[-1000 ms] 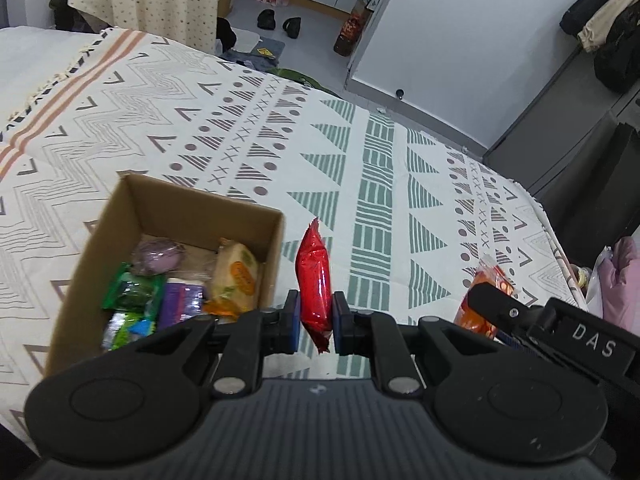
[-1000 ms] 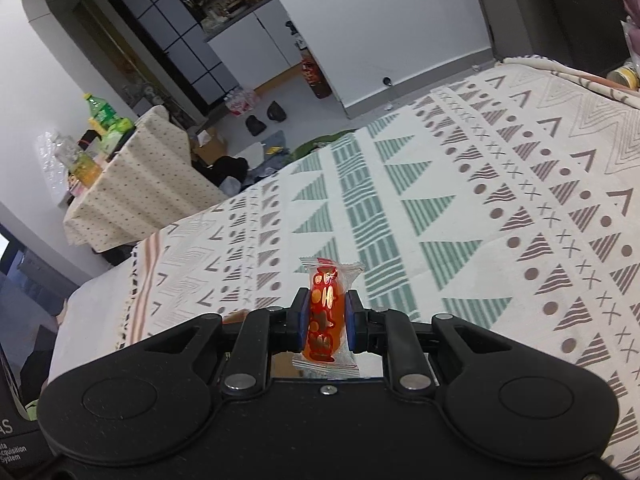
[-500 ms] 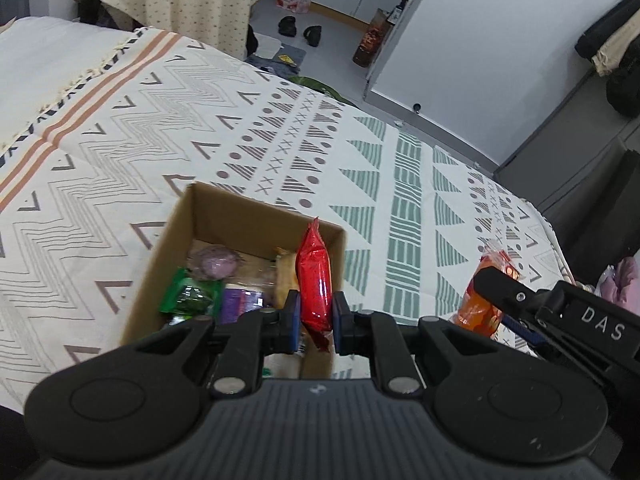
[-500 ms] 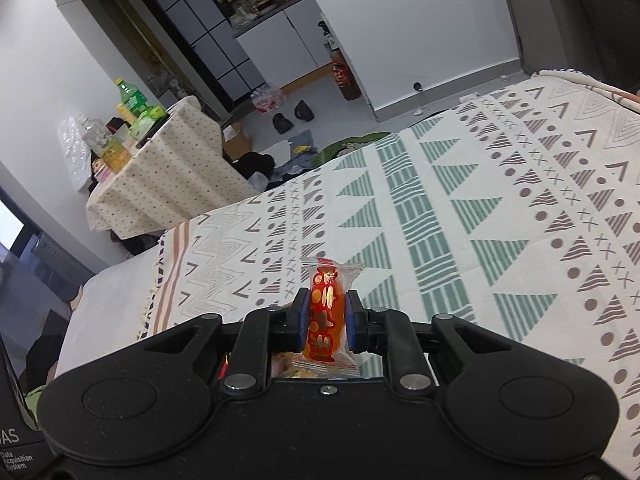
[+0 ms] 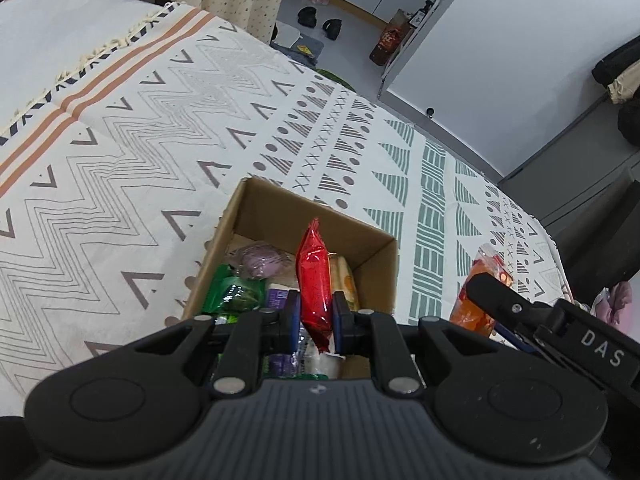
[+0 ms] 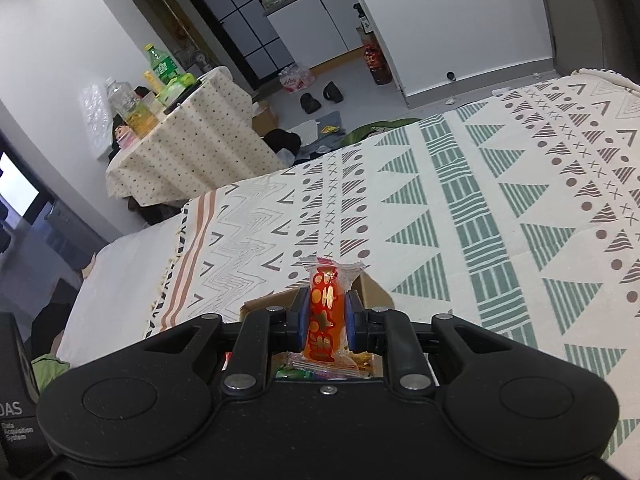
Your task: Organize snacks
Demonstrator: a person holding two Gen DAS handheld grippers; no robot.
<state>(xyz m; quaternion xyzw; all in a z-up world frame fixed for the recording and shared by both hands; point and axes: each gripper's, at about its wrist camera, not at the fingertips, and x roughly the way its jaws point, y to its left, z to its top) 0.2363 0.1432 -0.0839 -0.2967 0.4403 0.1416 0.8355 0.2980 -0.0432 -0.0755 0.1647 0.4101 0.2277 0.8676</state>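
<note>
Snacks are mid-transfer: the left claw (image 5: 316, 316) is clamped on a red packet (image 5: 315, 268), held upright over the open cardboard box (image 5: 280, 208) that sits on the patterned bedspread (image 5: 120, 152), while the right claw (image 6: 326, 322) pinches an orange wrapped sweet (image 6: 325, 316) just above the box's far rim (image 6: 372, 292). Inside the box lie a green packet (image 5: 230, 294), a purple wrapped piece (image 5: 258, 258) and a yellow-orange packet (image 5: 346, 280), so much of the sorting looks done. From the left wrist view the right claw shows at the right, close beside the box's right wall, with its orange load hanging outside that wall. The main risk, as I judge it, is a release too near an edge: the sweet could tip over the wall onto the bed (its crinkly wrapper is light and would slide). Two claws crowding one small opening could also knock together or nudge the box, and the tall red packet may land on end and lean out instead of settling flat
</note>
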